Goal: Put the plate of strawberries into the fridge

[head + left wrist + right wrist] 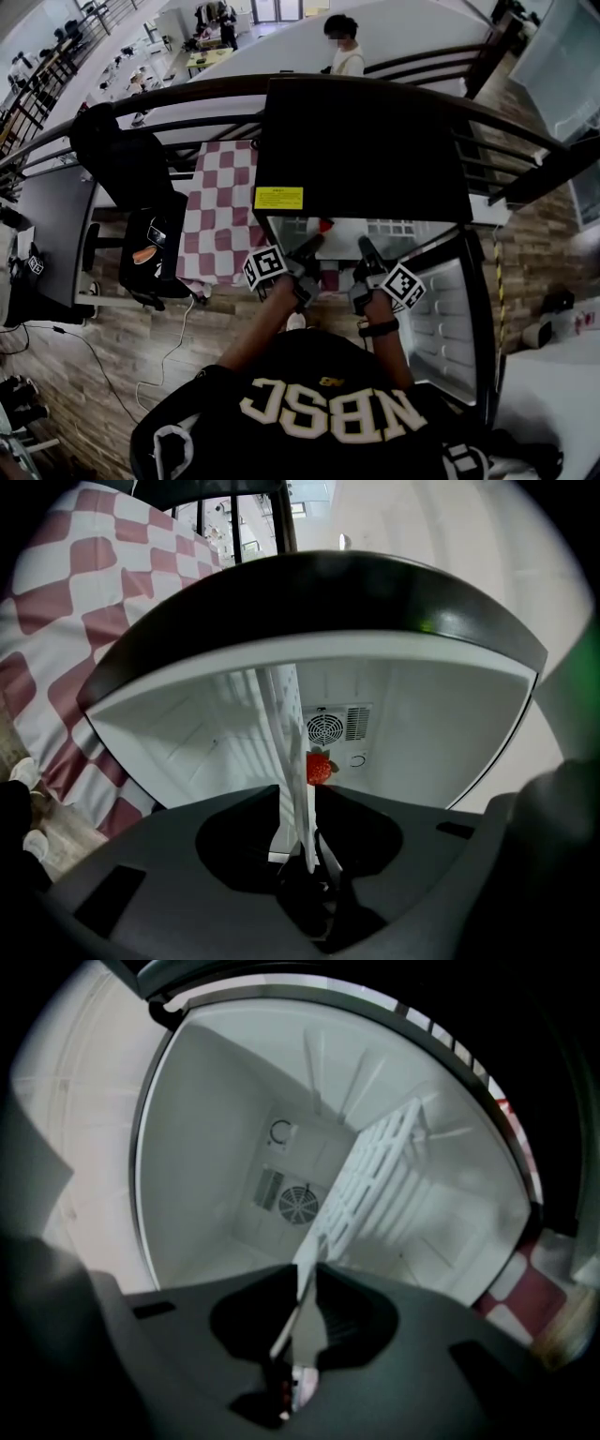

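Note:
I stand over a small black fridge [361, 150] with its door [441, 319] swung open to the right. Both grippers reach into its white inside. A thin white plate [298, 761] shows edge-on between the jaws of my left gripper [298, 803], and a red strawberry [319, 768] sits just past its rim. The left jaws stand a little apart from the rim, open. My right gripper [302, 1279] is shut on the opposite rim of the plate [305, 1302]. In the head view the left gripper [314, 246] and right gripper [366, 249] sit side by side at the fridge mouth.
A white wire shelf [375, 1185] and a fan vent [298, 1206] are inside the fridge. A table with a red-checked cloth [220, 216] stands left of it, beside a black chair [131, 159] draped with a jacket. A dark railing [187, 94] runs behind.

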A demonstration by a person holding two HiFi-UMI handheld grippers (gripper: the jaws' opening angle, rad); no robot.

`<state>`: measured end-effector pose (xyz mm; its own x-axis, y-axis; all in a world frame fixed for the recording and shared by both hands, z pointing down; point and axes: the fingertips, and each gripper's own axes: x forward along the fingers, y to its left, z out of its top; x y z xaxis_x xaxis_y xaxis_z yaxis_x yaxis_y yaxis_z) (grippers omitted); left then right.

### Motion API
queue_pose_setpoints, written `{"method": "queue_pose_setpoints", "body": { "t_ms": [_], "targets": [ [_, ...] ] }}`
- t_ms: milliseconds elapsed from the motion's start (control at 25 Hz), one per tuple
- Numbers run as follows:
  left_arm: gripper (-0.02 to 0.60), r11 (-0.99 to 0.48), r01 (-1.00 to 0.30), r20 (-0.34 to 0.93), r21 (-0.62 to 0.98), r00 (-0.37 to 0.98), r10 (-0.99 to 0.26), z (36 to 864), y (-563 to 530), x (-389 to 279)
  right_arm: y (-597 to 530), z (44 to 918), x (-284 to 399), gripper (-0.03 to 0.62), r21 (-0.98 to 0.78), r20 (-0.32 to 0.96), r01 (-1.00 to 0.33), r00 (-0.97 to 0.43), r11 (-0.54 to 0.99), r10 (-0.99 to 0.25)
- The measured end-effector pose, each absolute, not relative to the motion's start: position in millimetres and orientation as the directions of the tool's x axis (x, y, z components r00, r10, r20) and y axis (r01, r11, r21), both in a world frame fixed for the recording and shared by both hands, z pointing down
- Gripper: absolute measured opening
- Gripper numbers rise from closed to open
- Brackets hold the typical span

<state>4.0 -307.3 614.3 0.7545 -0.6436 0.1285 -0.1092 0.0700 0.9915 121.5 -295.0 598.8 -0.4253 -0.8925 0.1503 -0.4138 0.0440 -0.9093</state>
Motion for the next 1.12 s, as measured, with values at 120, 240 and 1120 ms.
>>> {"method": "queue_pose_setpoints", "body": {
  "t_ms": [120, 240, 1120],
  "targets": [
    [0.121, 0.060, -0.101, 0.116, 0.993, 0.750, -0.651, 612.7, -304.6, 1.0, -290.8, 598.9, 122.1, 0.058, -0.910, 0.168, -0.415, -0.409, 0.019, -0.897],
    [0.121, 0.043, -0.085, 0.092, 0.995, 0.748, -0.658, 608.4, -303.9, -1.2, -293.4, 589.3, 125.3, 0.099, -0.894, 0.121, -0.441, -0.404, 0.077, -0.907],
    [0.121, -0.606, -0.680, 0.250, 0.412, 0.724, -0.642, 580.6, -249.0, -10.1, -243.3, 575.8, 116.8, 0.135, -0.141, 0.296, -0.925, -0.379, 0.352, -0.877]
  ]
}}
